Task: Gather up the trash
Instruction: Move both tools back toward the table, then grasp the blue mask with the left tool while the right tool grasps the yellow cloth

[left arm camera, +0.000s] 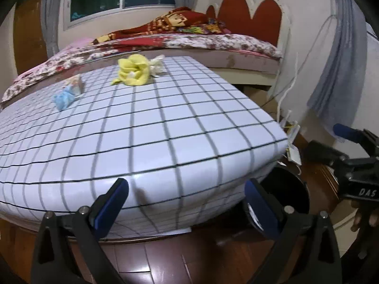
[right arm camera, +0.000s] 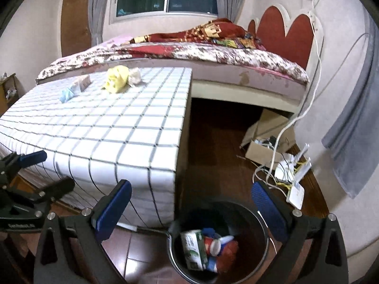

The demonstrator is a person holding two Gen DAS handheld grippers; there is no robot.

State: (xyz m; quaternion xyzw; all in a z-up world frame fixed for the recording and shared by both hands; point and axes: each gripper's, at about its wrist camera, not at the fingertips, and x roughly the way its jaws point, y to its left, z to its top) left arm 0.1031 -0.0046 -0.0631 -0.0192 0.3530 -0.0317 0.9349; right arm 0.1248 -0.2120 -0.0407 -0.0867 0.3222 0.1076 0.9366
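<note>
A low table with a white checked cloth [left arm camera: 165, 127] [right arm camera: 113, 123] carries trash at its far end: a crumpled yellow wrapper [left arm camera: 134, 70] [right arm camera: 116, 79], a white crumpled piece [left arm camera: 156, 65] [right arm camera: 135, 77], a small carton [left arm camera: 77, 84] [right arm camera: 83, 82] and a blue crumpled piece [left arm camera: 63, 99] [right arm camera: 66, 94]. A black bin [right arm camera: 236, 215] on the floor holds a green-white carton [right arm camera: 193, 246] and other trash. My left gripper [left arm camera: 187, 191] is open and empty at the table's near edge. My right gripper [right arm camera: 191, 194] is open and empty above the bin.
A bed with floral sheets [right arm camera: 213, 54] stands behind the table. A cardboard box [right arm camera: 263, 146], a white router [right arm camera: 296, 189] and cables lie on the wooden floor at the right. A grey curtain [right arm camera: 355, 118] hangs at the right wall.
</note>
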